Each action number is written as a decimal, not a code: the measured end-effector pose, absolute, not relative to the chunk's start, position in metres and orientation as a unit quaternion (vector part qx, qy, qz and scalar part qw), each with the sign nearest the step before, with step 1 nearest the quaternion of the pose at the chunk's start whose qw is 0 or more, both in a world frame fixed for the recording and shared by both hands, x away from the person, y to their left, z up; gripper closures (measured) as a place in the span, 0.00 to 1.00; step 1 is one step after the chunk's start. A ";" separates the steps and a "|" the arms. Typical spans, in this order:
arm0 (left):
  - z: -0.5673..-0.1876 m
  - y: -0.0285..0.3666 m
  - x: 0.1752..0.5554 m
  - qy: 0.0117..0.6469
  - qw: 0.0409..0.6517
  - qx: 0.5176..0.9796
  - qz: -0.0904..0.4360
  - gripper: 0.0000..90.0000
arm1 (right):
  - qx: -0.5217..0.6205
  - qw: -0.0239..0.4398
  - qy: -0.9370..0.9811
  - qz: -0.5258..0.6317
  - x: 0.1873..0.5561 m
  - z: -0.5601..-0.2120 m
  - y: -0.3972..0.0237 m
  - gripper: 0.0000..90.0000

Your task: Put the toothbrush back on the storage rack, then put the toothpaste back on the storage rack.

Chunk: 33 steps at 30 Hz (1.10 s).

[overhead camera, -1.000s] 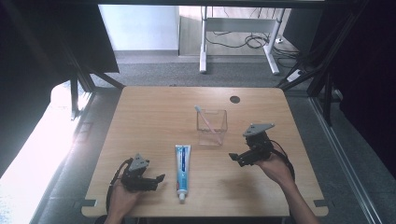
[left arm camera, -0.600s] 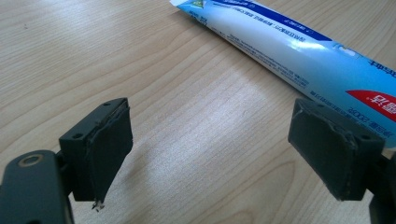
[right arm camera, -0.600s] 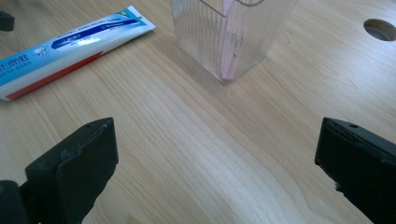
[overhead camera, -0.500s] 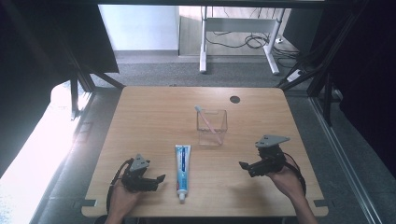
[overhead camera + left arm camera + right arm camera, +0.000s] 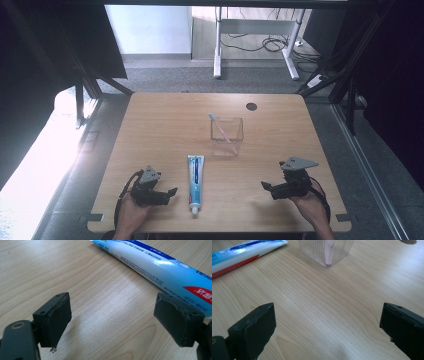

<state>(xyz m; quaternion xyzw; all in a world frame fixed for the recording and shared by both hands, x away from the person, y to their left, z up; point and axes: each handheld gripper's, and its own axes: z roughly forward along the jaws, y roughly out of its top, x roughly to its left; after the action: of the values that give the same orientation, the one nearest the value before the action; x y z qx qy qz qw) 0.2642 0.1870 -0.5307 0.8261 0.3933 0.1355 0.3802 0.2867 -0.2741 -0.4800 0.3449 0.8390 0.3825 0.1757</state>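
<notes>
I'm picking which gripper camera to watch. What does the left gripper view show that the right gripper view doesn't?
Left gripper view alone: red label and small print on the blue-and-white toothpaste tube, close beside its open jaws. Right gripper view alone: the clear ribbed plastic cup with a pink stick inside, ahead of its open jaws. Both share the tube and the light wooden table.

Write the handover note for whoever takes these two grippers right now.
Left gripper: open, empty, resting low beside the white and blue toothpaste tube.
Right gripper: open, empty, near the table's front right.
The tube lies flat on the wooden table, cap toward the person.
The clear ribbed plastic cup stands upright behind the tube, with a pink toothbrush leaning inside.
Done: toothbrush is in the cup.
Left: probably pick up the tube; nothing grips it yet.
</notes>
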 end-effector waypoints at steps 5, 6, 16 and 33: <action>-0.531 0.187 0.264 0.395 0.380 0.825 0.136 0.16 | 0.352 0.170 0.842 0.372 0.285 -0.494 -0.277 0.01; -0.531 0.187 0.264 0.396 0.379 0.825 0.136 0.16 | 0.353 0.170 0.845 0.365 0.284 -0.496 -0.277 0.01; -0.530 0.188 0.265 0.398 0.374 0.826 0.138 0.16 | 0.349 0.156 0.855 0.351 0.275 -0.518 -0.278 0.01; -0.521 0.183 0.265 0.406 0.382 0.821 0.127 0.28 | 0.357 0.162 0.845 0.363 0.274 -0.521 -0.287 0.02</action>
<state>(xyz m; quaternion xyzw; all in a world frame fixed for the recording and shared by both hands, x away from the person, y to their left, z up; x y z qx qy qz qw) 0.2645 0.1825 -0.5211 0.8207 0.4057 0.1275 0.3815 0.2744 -0.2871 -0.5207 0.3573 0.8451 0.3632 0.1621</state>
